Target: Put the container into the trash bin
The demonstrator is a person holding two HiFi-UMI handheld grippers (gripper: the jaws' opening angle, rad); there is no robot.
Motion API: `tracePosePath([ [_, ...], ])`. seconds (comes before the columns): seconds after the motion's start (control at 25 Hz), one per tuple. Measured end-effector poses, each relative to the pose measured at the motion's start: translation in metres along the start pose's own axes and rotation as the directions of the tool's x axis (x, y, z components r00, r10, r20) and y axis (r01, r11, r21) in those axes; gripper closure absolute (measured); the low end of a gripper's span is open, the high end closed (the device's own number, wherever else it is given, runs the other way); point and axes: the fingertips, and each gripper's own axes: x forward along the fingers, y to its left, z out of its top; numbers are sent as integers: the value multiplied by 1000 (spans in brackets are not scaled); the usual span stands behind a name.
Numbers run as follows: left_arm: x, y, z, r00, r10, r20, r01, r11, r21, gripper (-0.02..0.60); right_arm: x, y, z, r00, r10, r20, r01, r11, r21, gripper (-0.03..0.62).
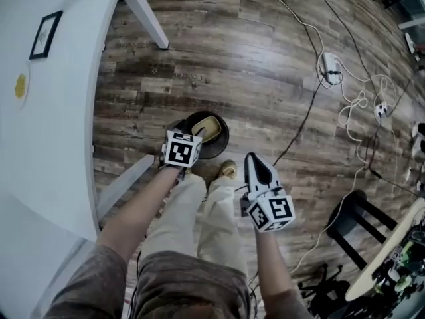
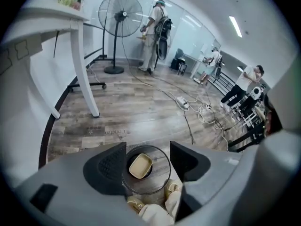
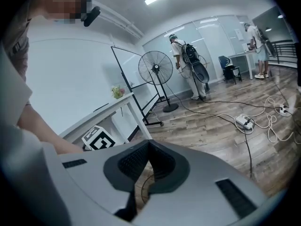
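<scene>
A tan, shallow container (image 1: 208, 128) lies inside the round black trash bin (image 1: 222, 138) on the wood floor, just ahead of the person's shoes (image 1: 228, 170). My left gripper (image 1: 184, 146) hangs high above the bin's near left rim. In the left gripper view its jaws (image 2: 148, 154) stand wide open and empty, with the container (image 2: 140, 165) and bin rim (image 2: 162, 182) far below between them. My right gripper (image 1: 252, 163) is held to the right of the bin, over the person's legs. Its jaws (image 3: 148, 147) meet at the tips with nothing in them.
A white table (image 1: 53, 111) runs along the left, its leg (image 1: 149, 15) near the bin. Cables and a power strip (image 1: 329, 65) cross the floor at right, with a black stool (image 1: 352, 214) nearby. A standing fan (image 2: 120, 15) and people (image 2: 153, 36) are farther back.
</scene>
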Motion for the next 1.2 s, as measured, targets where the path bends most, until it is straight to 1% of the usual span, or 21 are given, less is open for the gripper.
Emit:
tracePosePath([
  [0.12, -58, -15, 34, 998, -15, 69, 13, 999, 33, 310, -14, 19, 30, 1000, 7, 18, -7, 1000, -11, 594],
  [0.24, -118, -35, 65, 989, -39, 145, 28, 996, 80, 310, -31, 38, 58, 999, 27, 33, -27, 1000, -17, 594],
  [0.4, -198, -70, 97, 970, -68, 235, 42, 993, 112, 310, -63, 62, 96, 997, 59, 40, -58, 998, -24, 592],
  [0.52, -245, -87, 115, 951, -95, 295, 59, 990, 130, 310, -78, 79, 124, 995, 76, 58, -74, 996, -50, 592],
  [0.68, -297, -109, 135, 921, -135, 365, 74, 981, 177, 310, -91, 94, 155, 992, 96, 76, -90, 992, -85, 592],
  [0.84, -354, -127, 149, 890, -158, 427, 79, 977, 197, 310, -112, 114, 184, 988, 125, 89, -116, 987, -107, 592],
  [0.96, -391, -134, 156, 865, -173, 471, 86, 976, 201, 310, -123, 129, 202, 983, 154, 98, -141, 981, -130, 592],
  [1.2, -454, -142, 163, 807, -188, 561, 86, 975, 203, 310, -149, 156, 230, 971, 209, 117, -186, 966, -181, 592],
])
